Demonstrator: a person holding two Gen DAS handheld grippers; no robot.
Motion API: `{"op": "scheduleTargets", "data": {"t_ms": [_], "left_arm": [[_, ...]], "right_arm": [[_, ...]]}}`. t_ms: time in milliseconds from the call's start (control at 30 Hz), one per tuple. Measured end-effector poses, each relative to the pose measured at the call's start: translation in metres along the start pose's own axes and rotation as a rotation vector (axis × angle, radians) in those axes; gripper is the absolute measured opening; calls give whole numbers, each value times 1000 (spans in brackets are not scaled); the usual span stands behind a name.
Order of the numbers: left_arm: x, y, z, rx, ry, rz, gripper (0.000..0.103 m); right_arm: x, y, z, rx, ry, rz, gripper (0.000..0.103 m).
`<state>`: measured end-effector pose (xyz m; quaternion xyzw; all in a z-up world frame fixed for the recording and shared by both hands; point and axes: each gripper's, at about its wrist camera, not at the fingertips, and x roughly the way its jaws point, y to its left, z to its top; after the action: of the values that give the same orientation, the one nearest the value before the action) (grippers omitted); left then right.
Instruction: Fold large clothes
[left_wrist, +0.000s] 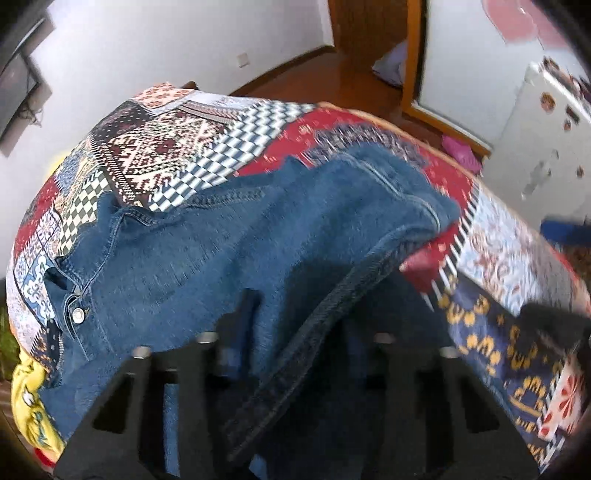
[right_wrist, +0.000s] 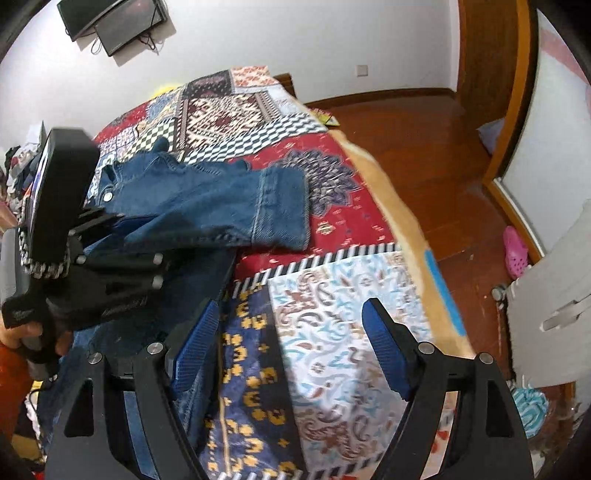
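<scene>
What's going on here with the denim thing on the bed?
A person is folding a blue denim jacket on a bed covered with a patchwork quilt, holding a pair of tongs in each hand. The left tongs are closed on a fold of the denim, with a hemmed edge draped over them. The right tongs stand open over the quilt, holding nothing. One sleeve lies stretched out flat across the quilt's red patch.

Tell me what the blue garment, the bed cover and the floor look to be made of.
Blue garment: denim, likely cotton; matte twill weave, contrast seam stitching, a metal button.
Bed cover: looks like woven or printed fabric with a patchwork pattern; matte, lying soft over the bed. Fibre unclear.
Floor: reddish-brown wood or wood-look boards, glossy, reflecting light.
</scene>
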<state>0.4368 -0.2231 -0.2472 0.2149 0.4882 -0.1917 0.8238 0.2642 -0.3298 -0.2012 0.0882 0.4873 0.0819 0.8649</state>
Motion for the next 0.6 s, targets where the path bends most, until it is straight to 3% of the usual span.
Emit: {"op": "scheduleTargets", "data": {"t_ms": [33,100,233,367,500,600], "left_arm": [[-2,2,2,-11,-9,-9,15],[-13,11,6,-46,-45,-22,10],[-58,44,7,-152,-150,-81,8],[-114,85,-10,-247,-266,-86,8],[-149,126,-46,-329,-315,-30,8],[-149,148,-83,-377,-279,-3,8]], "right_arm": [[3,4,1,-3,3,10,77],[8,11,2,-9,12,30,77],[20,26,5,-34,33,54,77],[33,39,5,-73,65,53,77],[47,50,0,-113,117,41,77],[51,55,-4,-137,130,22,77]]}}
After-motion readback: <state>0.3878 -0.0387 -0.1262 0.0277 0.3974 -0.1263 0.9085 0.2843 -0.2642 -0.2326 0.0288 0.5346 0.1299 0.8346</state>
